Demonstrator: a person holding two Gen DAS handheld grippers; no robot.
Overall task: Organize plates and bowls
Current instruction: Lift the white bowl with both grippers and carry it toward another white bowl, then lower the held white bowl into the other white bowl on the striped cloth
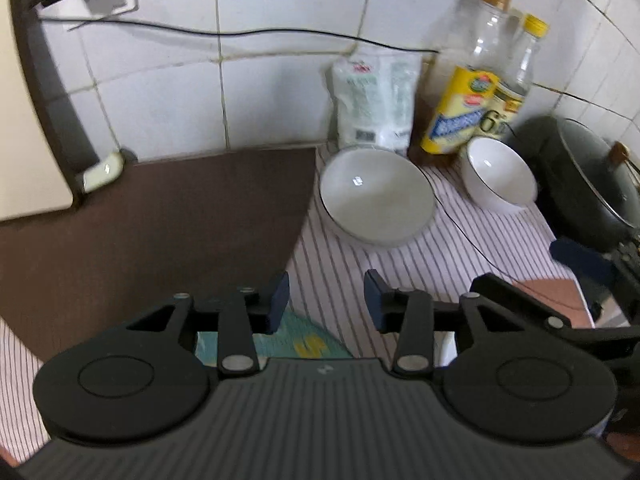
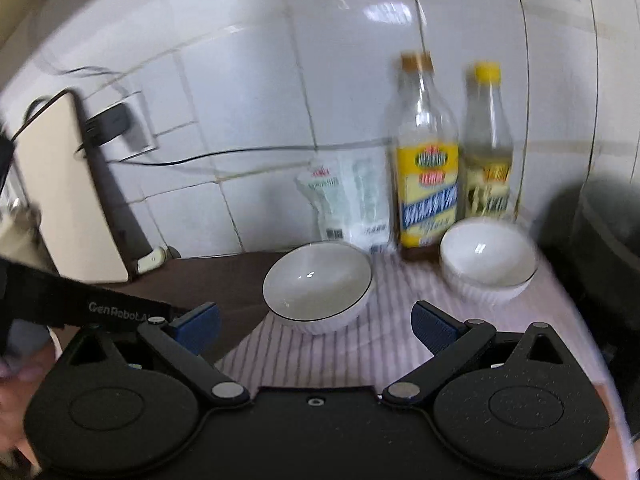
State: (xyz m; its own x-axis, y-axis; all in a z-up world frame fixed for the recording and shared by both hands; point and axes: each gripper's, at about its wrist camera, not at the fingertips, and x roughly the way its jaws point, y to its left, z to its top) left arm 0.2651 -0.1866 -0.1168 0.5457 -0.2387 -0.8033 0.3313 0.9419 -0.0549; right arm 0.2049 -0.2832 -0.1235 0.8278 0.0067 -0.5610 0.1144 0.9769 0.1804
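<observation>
— How did the tongs stand?

— The left tongs [image 1: 326,300] had their blue pads parted a little with nothing between them, over the striped cloth [image 1: 400,276] on the desk. The right tongs [image 2: 316,324] gaped much wider, also empty, and hung clear of the bowls.

— Any writing you could read?

— A black strap [image 2: 100,306] crossing the left of the right wrist view carried "GenRobot.A", the rest hidden. The taller bottle [image 2: 426,168] wore a yellow and blue label, and the left wrist view showed a large "6" low on the yellow-capped bottle [image 1: 520,76] beside it; the remaining print was too blurred. The white pouch [image 1: 374,100] had a barcode and small print I could not make out.

— And the room to move?

— The cloth lay bare between the tongs and the bowls. To its left was a dark brown mat [image 1: 160,220], its edge meeting the cloth just left of the larger bowl. On the right a dark lidded pan [image 1: 580,176] closed things in, and a thin black cable [image 1: 464,224] trailed over the cloth between the bowls.

— The bowls themselves?

— Both white, upright and empty, with a thin dark line at the rim. The larger bowl [image 1: 376,196] sat near the cloth's left edge, in front of the pouch. The smaller bowl [image 1: 498,178] stood apart to its right, just before the bottles, and in the right wrist view looked like a stack of two.
</observation>
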